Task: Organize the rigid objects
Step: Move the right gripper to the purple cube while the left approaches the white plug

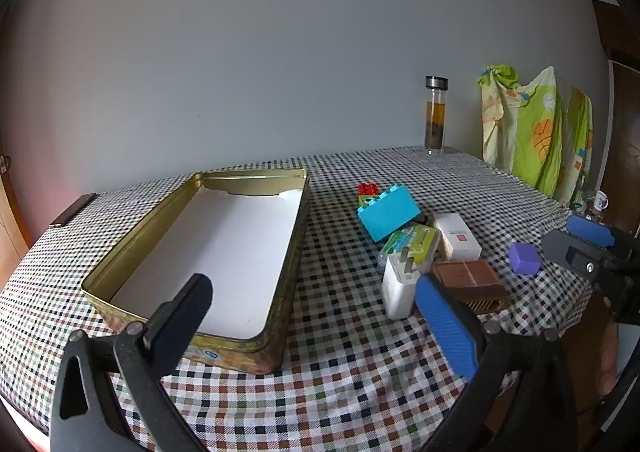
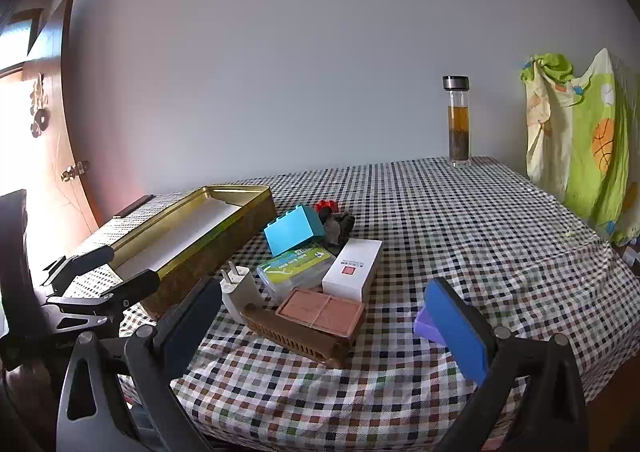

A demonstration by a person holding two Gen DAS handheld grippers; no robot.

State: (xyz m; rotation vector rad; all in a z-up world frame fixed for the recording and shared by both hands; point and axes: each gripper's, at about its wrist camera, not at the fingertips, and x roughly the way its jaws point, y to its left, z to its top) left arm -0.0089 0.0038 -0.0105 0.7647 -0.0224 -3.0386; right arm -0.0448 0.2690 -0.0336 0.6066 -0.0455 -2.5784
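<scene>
An open gold tin with a white lining stands empty on the left. Right of it lies a heap: a blue brick, a green clear case, a white box, a white charger and a brown block. A purple cube lies apart on the right. My left gripper is open above the tin's near corner. My right gripper is open near the brown block, empty.
A glass bottle of tea stands at the table's back by the wall. A green patterned cloth hangs on the right. A checked cloth covers the table. A wooden door is at left.
</scene>
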